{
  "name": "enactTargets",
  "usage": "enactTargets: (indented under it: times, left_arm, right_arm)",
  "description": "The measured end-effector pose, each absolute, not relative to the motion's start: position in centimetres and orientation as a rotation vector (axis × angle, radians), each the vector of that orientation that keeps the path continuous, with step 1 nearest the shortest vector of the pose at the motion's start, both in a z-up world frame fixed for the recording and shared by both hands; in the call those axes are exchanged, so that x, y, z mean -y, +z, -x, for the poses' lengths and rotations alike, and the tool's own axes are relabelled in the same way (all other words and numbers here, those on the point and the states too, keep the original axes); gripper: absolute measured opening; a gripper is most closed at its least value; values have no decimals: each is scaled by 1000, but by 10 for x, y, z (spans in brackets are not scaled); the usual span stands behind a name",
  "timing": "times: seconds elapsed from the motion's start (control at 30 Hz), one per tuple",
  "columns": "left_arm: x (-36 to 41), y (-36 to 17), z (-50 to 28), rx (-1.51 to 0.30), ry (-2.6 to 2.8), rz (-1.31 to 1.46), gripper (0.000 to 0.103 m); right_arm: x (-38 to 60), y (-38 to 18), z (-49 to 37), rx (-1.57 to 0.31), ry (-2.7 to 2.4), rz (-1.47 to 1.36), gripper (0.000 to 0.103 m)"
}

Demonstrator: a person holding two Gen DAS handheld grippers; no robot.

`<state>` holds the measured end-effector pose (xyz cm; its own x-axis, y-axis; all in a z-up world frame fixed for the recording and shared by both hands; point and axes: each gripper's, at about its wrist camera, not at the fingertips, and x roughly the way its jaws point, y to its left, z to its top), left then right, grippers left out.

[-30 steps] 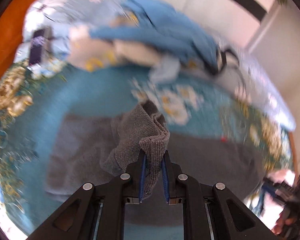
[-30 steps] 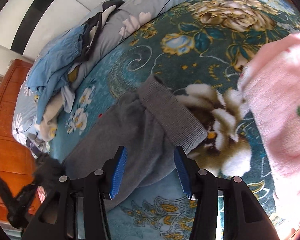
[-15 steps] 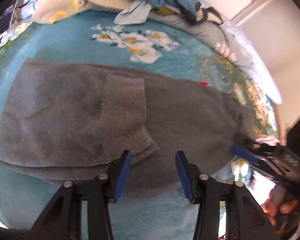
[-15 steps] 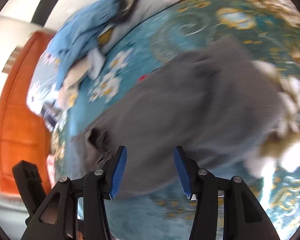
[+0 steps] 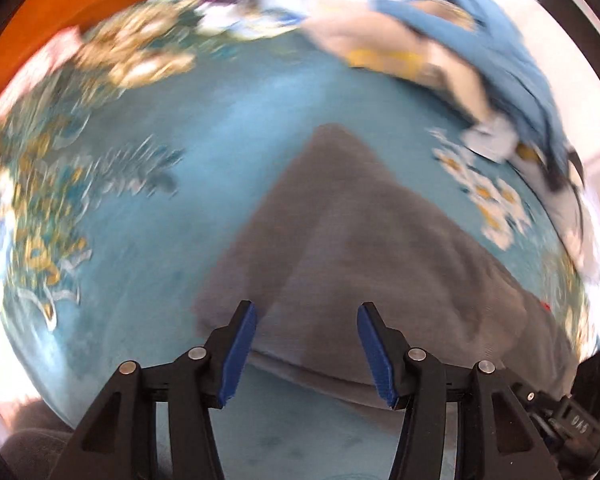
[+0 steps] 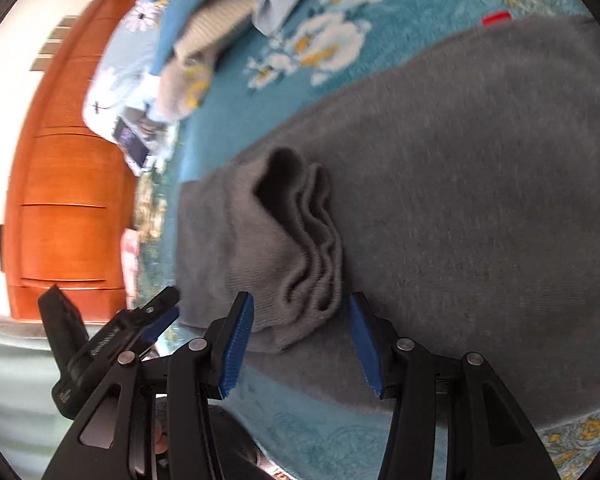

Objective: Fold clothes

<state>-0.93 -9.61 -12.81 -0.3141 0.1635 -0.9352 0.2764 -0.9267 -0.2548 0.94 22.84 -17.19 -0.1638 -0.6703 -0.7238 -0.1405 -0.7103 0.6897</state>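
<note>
Both grippers hang over the bed, jaws parted and holding nothing. The left gripper [image 5: 306, 350] has just been opening its jaws, which frame the near edge of the grey sweater [image 5: 380, 248] without pressing it. The right gripper [image 6: 300, 344] stands about half open around the folded-over cuff [image 6: 300, 248] of the same sweater, spread flat on the teal floral bedspread [image 5: 160, 260]. Farther off lies a heap of blue and cream clothes [image 6: 212, 12], then an orange wooden headboard [image 6: 68, 200]
</note>
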Motion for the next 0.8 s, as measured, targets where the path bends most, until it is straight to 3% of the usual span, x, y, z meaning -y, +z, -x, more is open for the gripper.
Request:
enactTargets:
  times: [0.17, 0.2, 0.23, 0.3, 0.6, 0.8]
  left_arm:
    - [126, -147, -2, -800, -2299, -1789, 57]
    - [128, -148, -3, -809, -2292, -1786, 57]
    - [128, -149, -4, -817, -2288, -1785, 57]
    - [130, -149, -7, -838, -2288, -1774, 57]
    - [147, -138, -25, -972, -2329, -1697, 60]
    - [143, -159, -11, -909, -2220, -1800, 60]
  right_arm:
    - [-230, -178, -12, 1033, -1934, -1732, 50]
    - [-230, -177, -12, 1049, -1940, -1721, 45]
    - [-230, -175, -11, 1052, -1944, -1713, 28]
    - [-228, -171, -9, 1046, -1953, -1699, 19]
    - [-253, -107, -21, 997, -2126, -1421, 17]
    - [-267, -155, -25, 1043, -2093, -1638, 17]
